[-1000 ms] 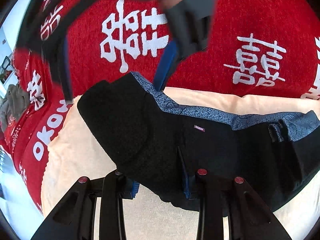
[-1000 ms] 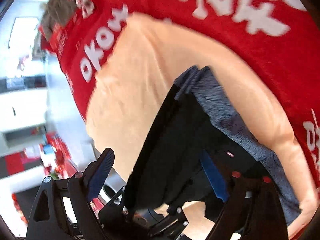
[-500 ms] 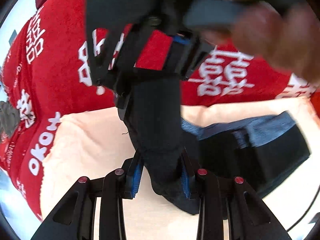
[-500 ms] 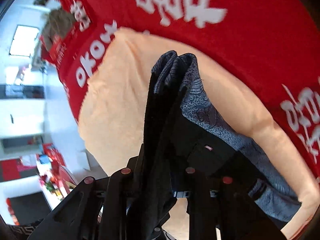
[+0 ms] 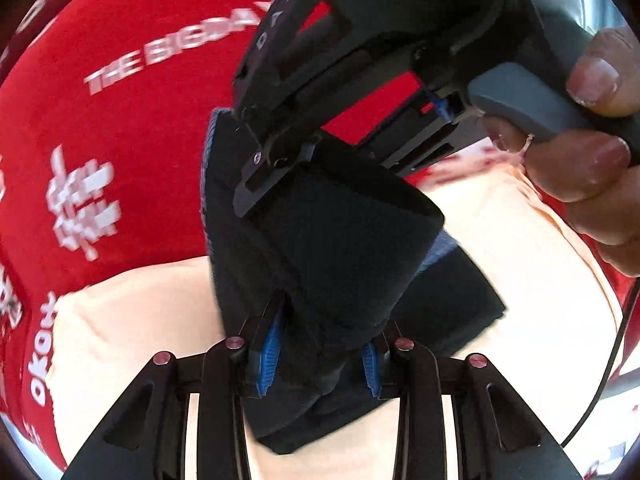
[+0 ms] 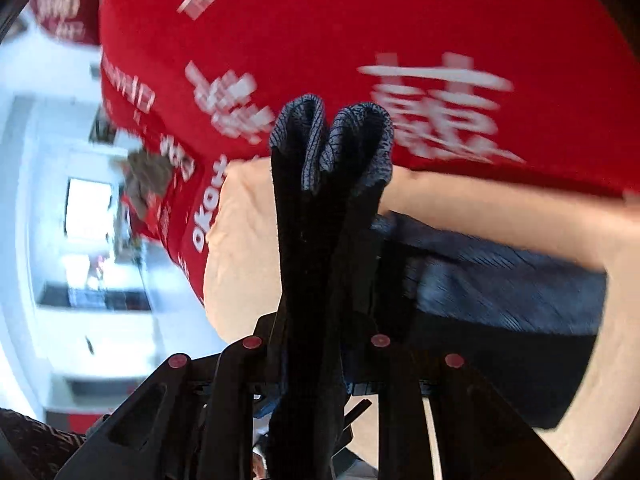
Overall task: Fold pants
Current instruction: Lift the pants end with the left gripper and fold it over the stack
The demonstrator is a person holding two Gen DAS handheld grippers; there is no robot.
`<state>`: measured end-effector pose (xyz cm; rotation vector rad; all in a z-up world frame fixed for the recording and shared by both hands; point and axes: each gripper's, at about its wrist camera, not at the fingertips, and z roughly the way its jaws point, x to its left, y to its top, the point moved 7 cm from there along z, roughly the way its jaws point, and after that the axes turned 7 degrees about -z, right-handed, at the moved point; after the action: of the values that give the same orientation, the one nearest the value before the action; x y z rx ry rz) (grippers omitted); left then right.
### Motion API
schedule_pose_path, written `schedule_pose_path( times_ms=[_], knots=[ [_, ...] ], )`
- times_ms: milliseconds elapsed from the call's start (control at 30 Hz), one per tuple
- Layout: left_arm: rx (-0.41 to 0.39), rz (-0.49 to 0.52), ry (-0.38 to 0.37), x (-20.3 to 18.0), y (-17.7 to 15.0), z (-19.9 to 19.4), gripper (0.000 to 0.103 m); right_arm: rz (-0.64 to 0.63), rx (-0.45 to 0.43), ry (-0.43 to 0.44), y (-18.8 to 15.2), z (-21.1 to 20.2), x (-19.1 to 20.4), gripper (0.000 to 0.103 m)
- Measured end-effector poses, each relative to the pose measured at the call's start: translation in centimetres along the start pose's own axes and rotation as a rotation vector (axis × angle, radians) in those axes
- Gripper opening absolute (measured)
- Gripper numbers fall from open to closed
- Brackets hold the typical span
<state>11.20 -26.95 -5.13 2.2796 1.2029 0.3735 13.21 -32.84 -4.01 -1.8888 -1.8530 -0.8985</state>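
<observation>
A red cloth (image 5: 132, 128) with white lettering carries a peach towel (image 5: 132, 320). Over it, the black pants (image 5: 332, 248) hang lifted, part lying flat. The left gripper (image 5: 320, 354) and the right gripper (image 6: 316, 344) are each clamped on the pants.

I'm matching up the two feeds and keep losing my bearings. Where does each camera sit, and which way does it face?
Left wrist: sits on the left tool, looking along its fingers at the black pants they pinch, over the cream pad; the right tool and right hand show above.
Right wrist: sits on the right tool, looking along its fingers at the pants lifted toward the red cloth; no hand shows.
Shared: pants, cream pad, red cloth.
</observation>
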Motion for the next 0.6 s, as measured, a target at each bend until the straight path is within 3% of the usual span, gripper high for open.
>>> schedule_pose_path(
  times_ms=[267, 400, 600],
  knots=[
    [0.092, 0.154, 0.002, -8.8, -1.3, 5.5, 0.035, 0.133, -0.058, -0.020, -4.3, -3.0, -10.6, 0.022],
    [0.151, 0.176, 0.012, -10.9, -2.6, 8.1, 0.035, 0.191, -0.043, -0.032, -6.2, -2.5, -15.5, 0.021],
    [0.151, 0.235, 0.058, -12.6, -3.5, 8.7, 0.035, 0.234, -0.075, 0.046, -7.9, -2.4, -17.1, 0.021]
  ],
)
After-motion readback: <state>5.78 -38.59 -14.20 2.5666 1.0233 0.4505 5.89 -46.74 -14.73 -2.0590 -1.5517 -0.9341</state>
